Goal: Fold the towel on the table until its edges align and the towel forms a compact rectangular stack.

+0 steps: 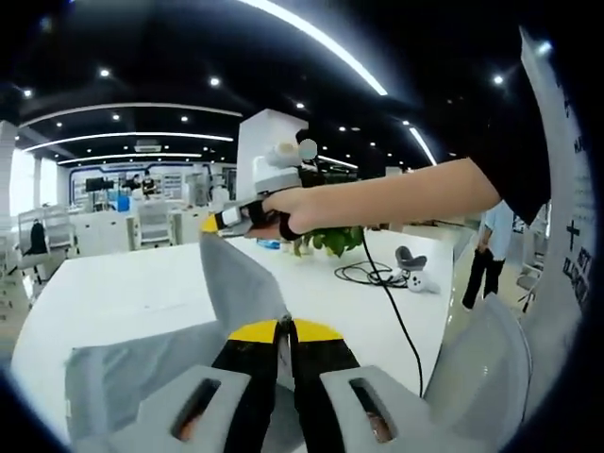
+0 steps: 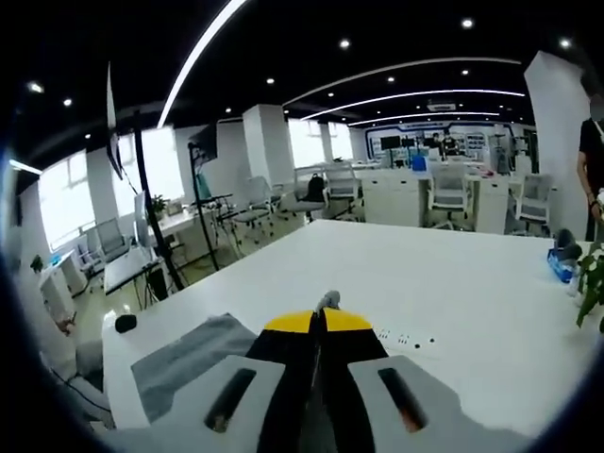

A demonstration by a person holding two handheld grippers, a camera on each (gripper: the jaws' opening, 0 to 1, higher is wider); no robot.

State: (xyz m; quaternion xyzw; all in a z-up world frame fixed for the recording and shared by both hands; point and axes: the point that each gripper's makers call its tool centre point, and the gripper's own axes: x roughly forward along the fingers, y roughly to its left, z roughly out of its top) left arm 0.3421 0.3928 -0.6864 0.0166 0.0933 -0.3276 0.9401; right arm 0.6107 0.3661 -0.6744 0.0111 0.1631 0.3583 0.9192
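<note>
A grey towel [image 1: 241, 283] rises off the white table [image 1: 132, 283] in a taut fold. My left gripper [image 1: 284, 327] is shut on its near edge, the yellow tips pressed together with cloth between them. In the left gripper view, my right gripper [image 1: 223, 223], held by a hand, pinches the towel's raised far corner above the table. In the right gripper view, my right gripper [image 2: 319, 319] is shut, and a small tuft of towel [image 2: 327, 301] sticks out past its tips. More of the towel [image 2: 189, 354] lies low on the left.
A potted plant [image 1: 326, 241], a black cable [image 1: 382, 278] and a grey-white handheld device [image 1: 416, 269] lie at the table's far right. A person [image 1: 486, 255] stands beyond. A blue object [image 2: 563, 265] sits near the plant. A tripod [image 2: 151, 226] and office chairs stand past the table edge.
</note>
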